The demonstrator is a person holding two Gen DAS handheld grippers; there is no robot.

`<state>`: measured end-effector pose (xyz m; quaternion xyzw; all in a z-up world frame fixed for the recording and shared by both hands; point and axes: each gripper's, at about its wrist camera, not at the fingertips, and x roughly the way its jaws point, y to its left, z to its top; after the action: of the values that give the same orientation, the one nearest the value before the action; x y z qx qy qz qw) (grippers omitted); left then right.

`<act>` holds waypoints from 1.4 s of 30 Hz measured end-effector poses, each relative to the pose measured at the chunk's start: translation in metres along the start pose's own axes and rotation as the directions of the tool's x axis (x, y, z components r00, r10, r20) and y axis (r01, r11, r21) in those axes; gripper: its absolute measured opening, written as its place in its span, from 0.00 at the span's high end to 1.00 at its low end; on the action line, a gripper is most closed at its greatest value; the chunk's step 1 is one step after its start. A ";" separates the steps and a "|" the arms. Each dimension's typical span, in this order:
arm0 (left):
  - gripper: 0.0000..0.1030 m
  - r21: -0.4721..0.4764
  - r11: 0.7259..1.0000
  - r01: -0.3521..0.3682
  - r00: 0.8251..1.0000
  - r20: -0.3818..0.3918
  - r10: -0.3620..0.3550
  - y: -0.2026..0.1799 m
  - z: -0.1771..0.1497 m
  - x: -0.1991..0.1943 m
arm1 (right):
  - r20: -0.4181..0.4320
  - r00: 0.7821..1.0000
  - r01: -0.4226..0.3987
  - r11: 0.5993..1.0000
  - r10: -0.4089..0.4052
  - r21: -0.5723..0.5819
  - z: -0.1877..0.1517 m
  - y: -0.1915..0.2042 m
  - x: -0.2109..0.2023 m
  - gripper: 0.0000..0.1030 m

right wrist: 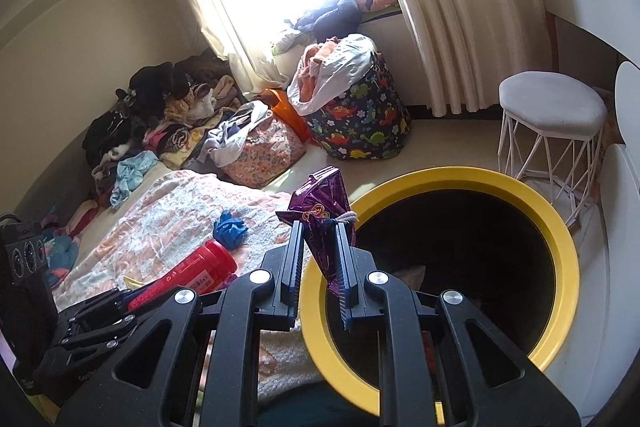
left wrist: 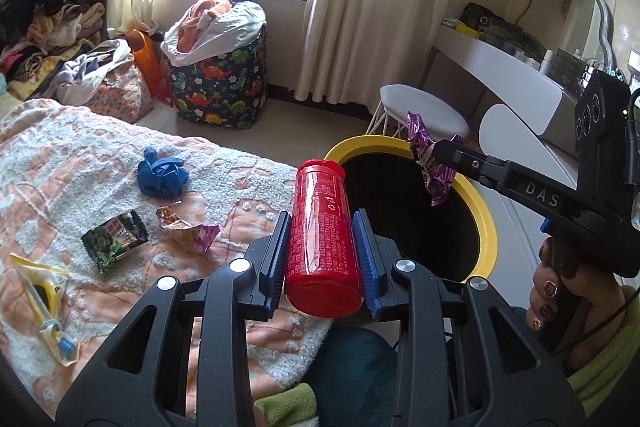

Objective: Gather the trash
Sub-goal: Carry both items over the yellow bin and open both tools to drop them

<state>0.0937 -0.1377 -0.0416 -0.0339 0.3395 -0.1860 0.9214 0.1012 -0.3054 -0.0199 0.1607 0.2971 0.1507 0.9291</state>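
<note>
Left tongs clamped on red plastic bottle lying lengthwise between blue pads, over peach-and-white blanket's edge, beside yellow-rimmed black bin. Right tongs pinched tight on crumpled purple foil wrapper, held above bin's rim. Blue crumpled glove, green snack packet lying on blanket.

- The yellow-rimmed bin gapes open on top; its dark mouth is unblocked apart from the purple wrapper hanging over its near-left rim.
- Left of the bin, the bed blanket butts against its rim, with no gap between them.
- On the blanket left of the bin lie a blue glove and scattered wrappers, with bare blanket between them.
- Behind the bin stands a white stool, close to the far rim.
- Farther behind the bin, floor lies bare up to the dinosaur hamper.
</note>
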 end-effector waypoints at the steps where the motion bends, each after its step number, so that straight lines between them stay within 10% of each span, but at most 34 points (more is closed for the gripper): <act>1: 0.76 0.004 1.000 0.003 1.000 -0.001 -0.003 -0.001 0.000 0.001 | 0.001 1.000 0.003 1.000 -0.003 0.004 0.000 -0.002 0.000 0.86; 42: 0.76 0.117 0.987 0.111 0.991 -0.086 -0.101 -0.057 -0.007 0.053 | 0.003 0.988 0.153 0.976 -0.155 0.153 -0.006 -0.077 -0.002 0.86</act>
<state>0.1083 -0.2094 -0.0691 0.0119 0.3618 -0.2562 0.8963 0.1108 -0.3740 -0.0530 0.2090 0.3123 0.0539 0.9252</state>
